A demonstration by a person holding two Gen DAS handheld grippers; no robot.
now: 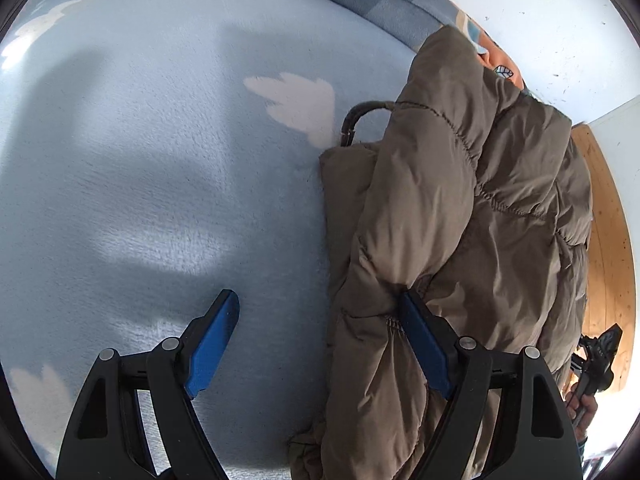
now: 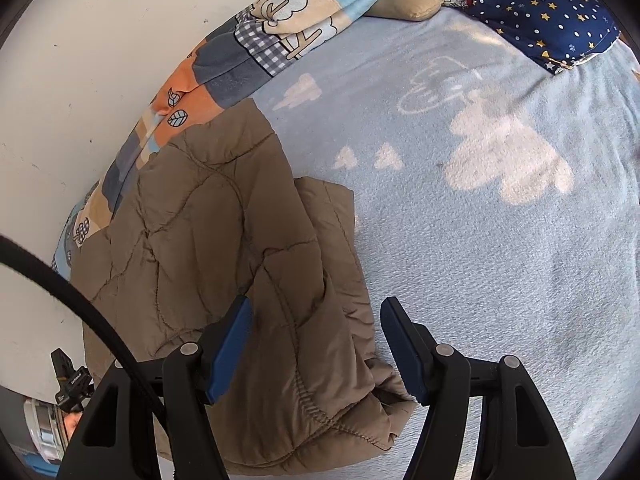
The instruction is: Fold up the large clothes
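Note:
A brown quilted puffer jacket (image 1: 460, 208) lies folded on a light blue blanket (image 1: 160, 160). In the left wrist view my left gripper (image 1: 320, 312) is open, its jaws wide apart; the right finger (image 1: 424, 344) rests on the jacket's edge and the left finger (image 1: 212, 344) is over bare blanket. In the right wrist view the jacket (image 2: 224, 248) lies at lower left. My right gripper (image 2: 316, 320) is open and straddles the jacket's near corner, holding nothing.
A patchwork quilt (image 2: 240, 52) runs along the white wall (image 2: 80, 60). A star-print navy pillow (image 2: 548, 16) and a beige cushion (image 2: 404, 4) lie at the far end. A wooden floor (image 1: 612, 240) shows beyond the bed edge. A black cable (image 2: 80, 300) crosses the left.

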